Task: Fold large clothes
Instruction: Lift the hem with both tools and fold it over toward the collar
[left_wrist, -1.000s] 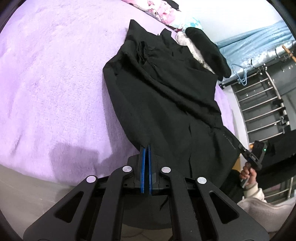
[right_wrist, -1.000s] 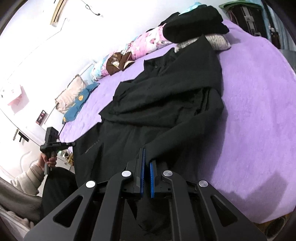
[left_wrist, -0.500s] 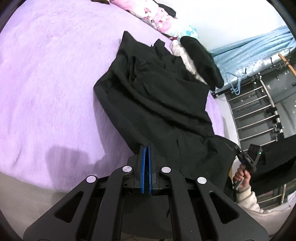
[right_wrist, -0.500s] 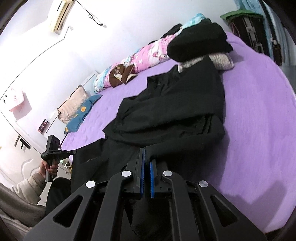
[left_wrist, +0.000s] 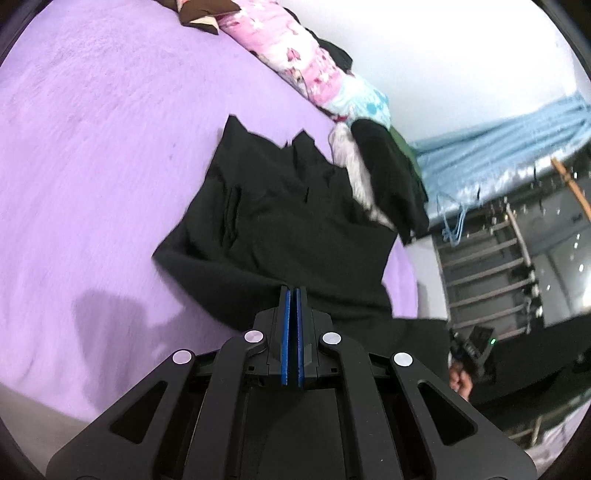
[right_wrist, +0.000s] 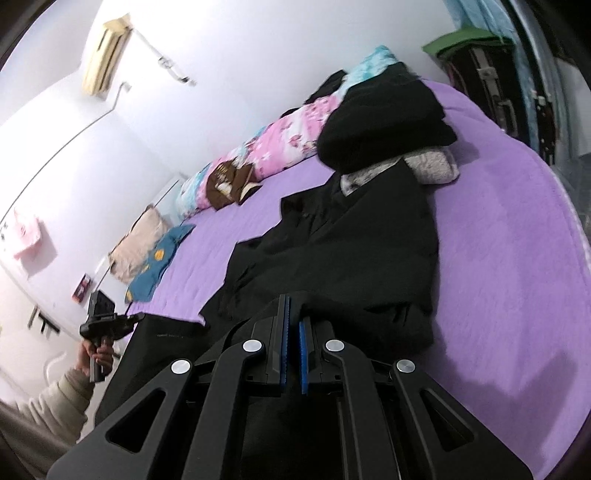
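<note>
Here I count one large black garment of soft cloth, spread over a bed with a fluffy purple blanket, and two pairs of tongs. The left tongs have their blue pads pressed together on the near hem of the garment. The right tongs are also closed on the black cloth, with only a thin gap between the blue pads, and the fabric hangs from them. The garment starts at both tongs and reaches away toward the far end of the bed; its near part is lifted off the blanket, while the far part lies flat with some wrinkles.

Beyond its collar there is one folded pile of black clothes on top of one grey fuzzy piece, touching the garment's far edge. Along the wall lies one long pink flowered quilt, then one brown cloth, one beige pillow and one blue cushion. In the left wrist view a metal rack stands beside the bed.
</note>
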